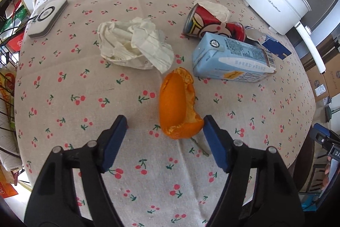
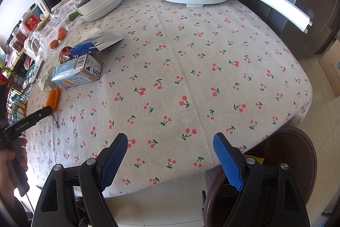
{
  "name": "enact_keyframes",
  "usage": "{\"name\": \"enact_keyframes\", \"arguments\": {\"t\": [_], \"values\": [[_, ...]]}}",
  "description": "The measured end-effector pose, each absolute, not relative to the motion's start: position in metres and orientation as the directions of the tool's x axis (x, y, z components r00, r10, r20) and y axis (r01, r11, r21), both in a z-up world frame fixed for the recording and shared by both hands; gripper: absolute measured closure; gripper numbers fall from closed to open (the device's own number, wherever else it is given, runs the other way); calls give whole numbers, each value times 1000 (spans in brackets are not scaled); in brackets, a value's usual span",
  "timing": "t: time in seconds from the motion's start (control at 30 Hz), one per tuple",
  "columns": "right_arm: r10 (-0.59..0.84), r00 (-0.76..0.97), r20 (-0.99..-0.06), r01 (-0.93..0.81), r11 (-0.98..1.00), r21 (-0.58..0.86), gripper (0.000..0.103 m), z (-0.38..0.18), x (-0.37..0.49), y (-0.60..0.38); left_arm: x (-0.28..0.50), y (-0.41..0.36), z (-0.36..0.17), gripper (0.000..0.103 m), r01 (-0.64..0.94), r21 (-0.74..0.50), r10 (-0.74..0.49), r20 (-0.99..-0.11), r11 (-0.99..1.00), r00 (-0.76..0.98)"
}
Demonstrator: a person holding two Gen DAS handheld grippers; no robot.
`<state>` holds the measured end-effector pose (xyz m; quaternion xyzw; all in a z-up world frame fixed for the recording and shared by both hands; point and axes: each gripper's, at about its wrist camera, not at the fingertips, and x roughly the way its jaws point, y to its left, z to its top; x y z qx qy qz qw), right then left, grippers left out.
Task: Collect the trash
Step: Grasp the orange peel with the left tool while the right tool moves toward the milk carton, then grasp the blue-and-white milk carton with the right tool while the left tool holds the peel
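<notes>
Orange peel [image 1: 177, 103] lies on cherry-print tablecloth [image 1: 85, 99] between open left jaws; right jaws wide, empty.

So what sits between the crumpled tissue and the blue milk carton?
In the left wrist view, only bare tablecloth between crumpled tissue and milk carton; the orange peel lies just below that gap.

Orange peel [image 1: 176, 103] lies curled on tablecloth; crumpled tissue [image 1: 133, 44], tipped blue carton [image 1: 231, 59] and red can [image 1: 212, 22] beyond.
</notes>
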<state>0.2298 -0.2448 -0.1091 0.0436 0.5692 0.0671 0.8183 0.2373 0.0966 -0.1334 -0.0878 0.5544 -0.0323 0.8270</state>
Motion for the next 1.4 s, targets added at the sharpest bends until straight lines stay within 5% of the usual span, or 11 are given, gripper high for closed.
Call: {"name": "enact_keyframes", "arguments": {"t": [0.1, 0.17, 0.33, 0.8, 1.0, 1.4], "values": [[163, 335, -928, -57, 987, 153, 19, -112, 236, -239, 243, 88, -135, 42, -27, -152, -129, -908, 988, 399], [165, 331, -929, -56, 986, 156, 19, -114, 239, -235, 246, 86, -135, 61, -23, -142, -120, -906, 990, 406], [172, 337, -926, -52, 985, 164, 19, -114, 243, -224, 243, 92, -129, 72, -36, -162, -134, -905, 986, 404], [291, 366, -884, -171, 955, 244, 18, -83, 276, -116, 194, 148, -98, 74, -96, -207, -144, -882, 974, 449], [401, 327, -856, 114, 882, 457, 18, -103, 309, -93, 188, 168, -91, 74, -125, -246, -162, -870, 961, 466], [325, 369, -871, 374, 806, 459, 17, -148, 341, -80, 183, 187, -89, 74, -153, -257, -155, -864, 954, 479]]}}
